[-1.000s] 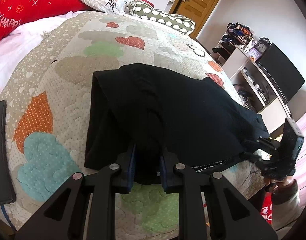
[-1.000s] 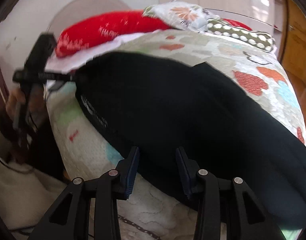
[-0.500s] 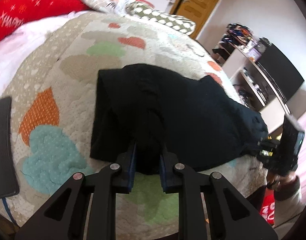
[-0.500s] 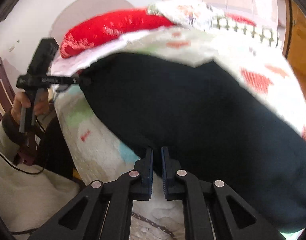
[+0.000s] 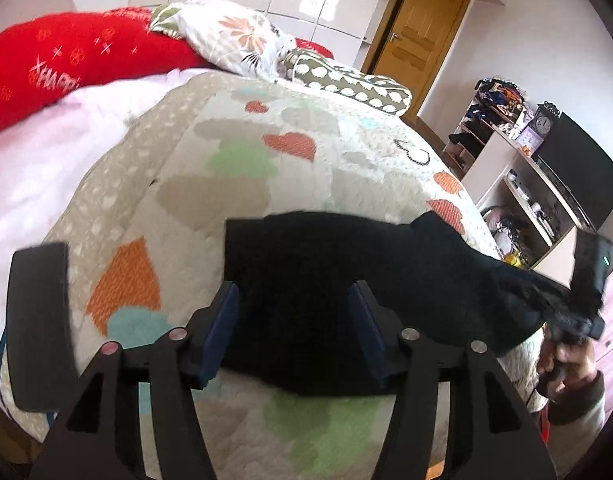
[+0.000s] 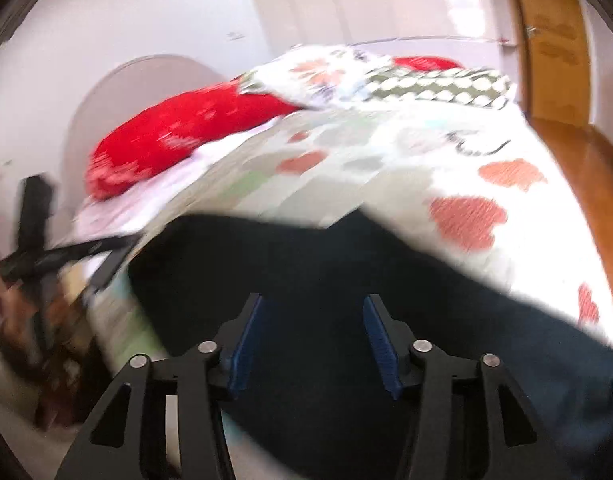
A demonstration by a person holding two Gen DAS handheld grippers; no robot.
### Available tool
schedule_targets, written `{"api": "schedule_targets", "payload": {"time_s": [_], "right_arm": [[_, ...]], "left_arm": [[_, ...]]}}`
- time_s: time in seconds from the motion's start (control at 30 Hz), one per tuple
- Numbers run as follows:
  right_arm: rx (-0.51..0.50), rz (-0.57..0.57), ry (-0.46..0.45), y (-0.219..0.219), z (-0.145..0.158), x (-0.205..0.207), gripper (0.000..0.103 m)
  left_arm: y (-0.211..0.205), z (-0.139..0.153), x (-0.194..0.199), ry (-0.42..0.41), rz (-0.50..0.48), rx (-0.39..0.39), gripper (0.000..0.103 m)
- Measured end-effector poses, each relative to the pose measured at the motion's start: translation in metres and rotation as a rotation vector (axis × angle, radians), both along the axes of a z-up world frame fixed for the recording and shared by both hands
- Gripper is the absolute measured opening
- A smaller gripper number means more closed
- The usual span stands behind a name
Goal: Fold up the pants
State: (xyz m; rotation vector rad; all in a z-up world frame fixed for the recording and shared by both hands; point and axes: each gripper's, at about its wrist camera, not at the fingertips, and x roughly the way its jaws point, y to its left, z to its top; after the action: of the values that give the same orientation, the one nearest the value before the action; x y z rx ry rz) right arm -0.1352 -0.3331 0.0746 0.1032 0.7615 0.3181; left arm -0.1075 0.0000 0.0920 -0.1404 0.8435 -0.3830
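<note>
The black pants (image 5: 346, 272) lie folded across the near part of the quilted bed (image 5: 266, 152). My left gripper (image 5: 294, 312) is open, its jaws wide apart over the near edge of the pants. My right gripper (image 6: 312, 320) is open too, jaws spread over the black cloth (image 6: 346, 280). The right wrist view is blurred. The right gripper also shows in the left wrist view (image 5: 586, 280) at the right end of the pants, and the left gripper shows in the right wrist view (image 6: 38, 232) at the left.
A red pillow (image 5: 66, 64), a floral pillow (image 5: 234, 40) and a dotted pillow (image 5: 346, 84) lie at the head of the bed. A shelf unit with a dark screen (image 5: 574, 168) stands right of the bed, a wooden door (image 5: 418, 24) behind.
Both grippers have opened and let go of the pants. The pants now lie lower, nearer the bed's front edge, and both cameras have tilted up.
</note>
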Motion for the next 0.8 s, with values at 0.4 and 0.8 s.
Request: {"api": "schedule_targets", "payload": {"time_s": [0.4,0.8], "right_arm": [[-0.086,0.072,0.147,0.028,-0.048,0.112,0.02],[-0.031,-0.014,0.142,0.007,-0.056,0.126,0.008]], "left_arm": [[-0.029,-0.045,0.035,0.066,0.089,0.168,0.057],[-0.018,-0.071,0.042,0.089,0.095,0.121,0.08]]}}
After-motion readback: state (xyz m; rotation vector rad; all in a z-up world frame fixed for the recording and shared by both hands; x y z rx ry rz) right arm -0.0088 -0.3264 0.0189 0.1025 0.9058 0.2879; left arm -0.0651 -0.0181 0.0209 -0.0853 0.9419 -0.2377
